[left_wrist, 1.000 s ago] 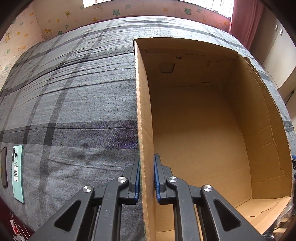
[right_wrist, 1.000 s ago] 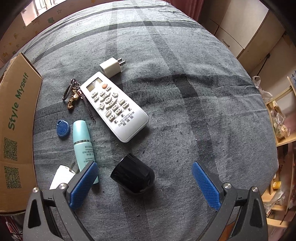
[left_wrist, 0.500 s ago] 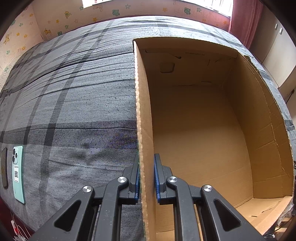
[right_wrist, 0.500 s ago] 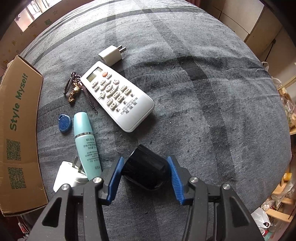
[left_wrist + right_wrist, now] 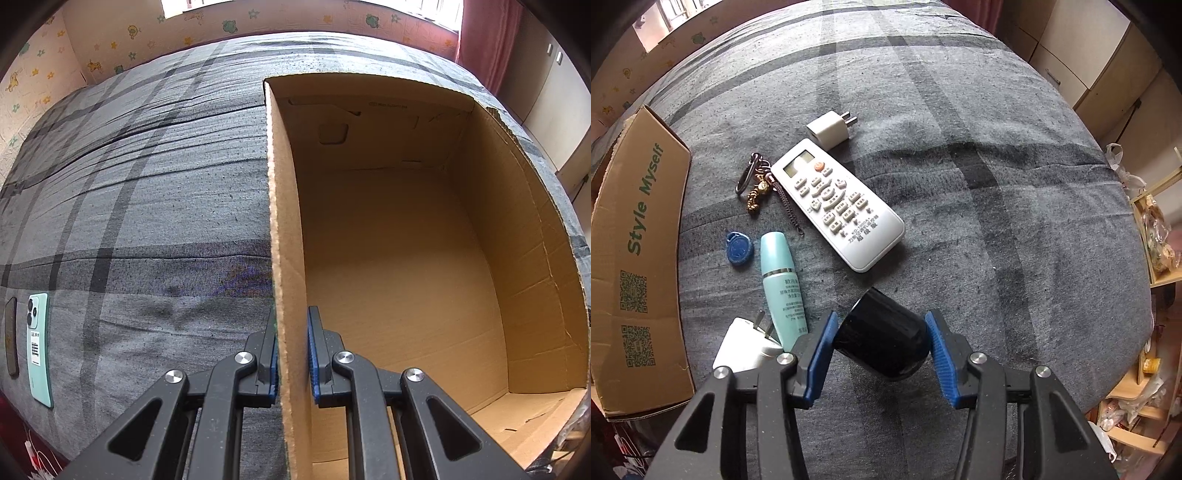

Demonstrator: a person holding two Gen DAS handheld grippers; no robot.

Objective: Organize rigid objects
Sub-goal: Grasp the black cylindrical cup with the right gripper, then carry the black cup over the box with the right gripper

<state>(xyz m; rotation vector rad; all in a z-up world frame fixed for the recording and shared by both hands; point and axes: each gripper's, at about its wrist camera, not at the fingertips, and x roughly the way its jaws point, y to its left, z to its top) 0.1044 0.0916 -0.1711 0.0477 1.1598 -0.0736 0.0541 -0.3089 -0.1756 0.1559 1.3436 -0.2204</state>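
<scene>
At lower centre, a black cap (image 5: 882, 341) is clamped by its sides in the right tongs (image 5: 882, 345); it is judged light, rigid and slick. Just beyond lie a bottle (image 5: 781, 284) and remote (image 5: 836, 203) on the bed (image 5: 997, 147). The cardboard box (image 5: 284, 221) wall is pinched narrowly by the left tongs (image 5: 291, 354); its interior offers open room.
</scene>
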